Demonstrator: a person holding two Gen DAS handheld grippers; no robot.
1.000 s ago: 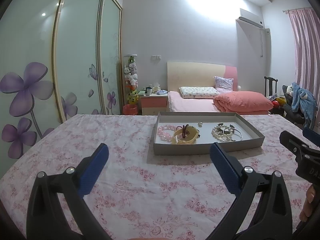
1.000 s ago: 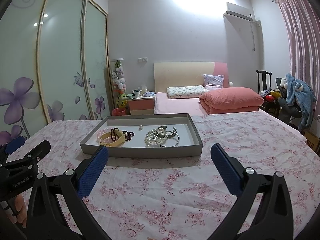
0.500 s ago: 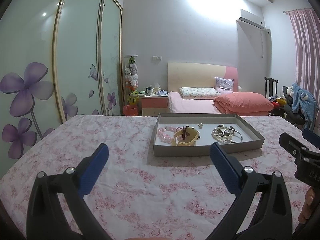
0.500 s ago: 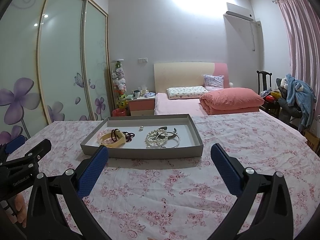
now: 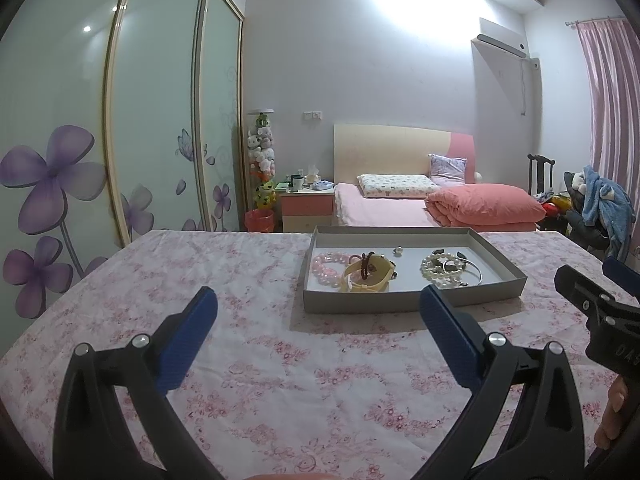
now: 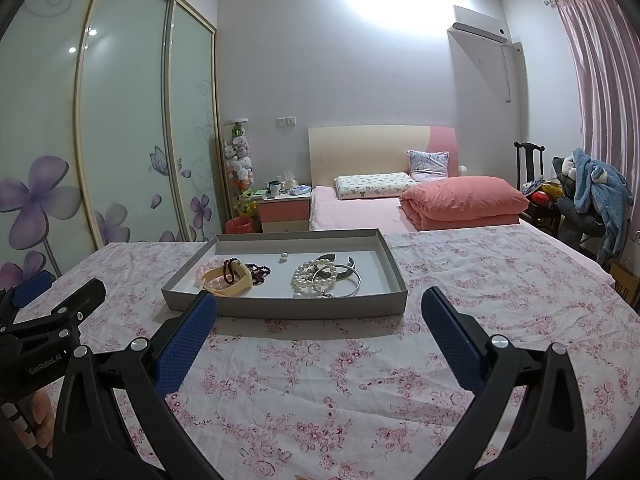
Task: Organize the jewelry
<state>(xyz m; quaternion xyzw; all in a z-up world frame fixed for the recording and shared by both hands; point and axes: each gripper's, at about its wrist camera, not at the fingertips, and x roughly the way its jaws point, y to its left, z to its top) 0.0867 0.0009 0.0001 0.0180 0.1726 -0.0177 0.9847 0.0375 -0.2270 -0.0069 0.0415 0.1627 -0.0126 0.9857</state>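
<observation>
A shallow grey tray [image 5: 400, 303] [image 6: 280, 306] sits on the floral tablecloth. In it lie a pink bead bracelet [image 5: 324, 268], a yellow band [image 5: 370, 276] [image 6: 228, 280] with dark beads on it, a dark bead bracelet [image 6: 260, 270], a small pearl earring [image 5: 398, 251] [image 6: 283, 256], a pearl bracelet [image 5: 434, 270] [image 6: 306, 278] and silver bangles [image 5: 466, 270] [image 6: 340, 280]. My left gripper [image 5: 318, 310] is open and empty, short of the tray. My right gripper [image 6: 320, 310] is open and empty, just before the tray's near wall.
The table with the floral cloth [image 5: 280, 360] [image 6: 480, 300] spreads all around the tray. A bed [image 5: 440, 204], a nightstand [image 5: 308, 208], a wardrobe [image 5: 120, 120] and a chair with clothes [image 5: 592, 208] stand beyond. The other gripper shows at each view's side edge [image 5: 600, 320] [image 6: 48, 328].
Both grippers have moved slightly toward the tray; it looks a little larger and lower in both views. Both stay open and empty.
</observation>
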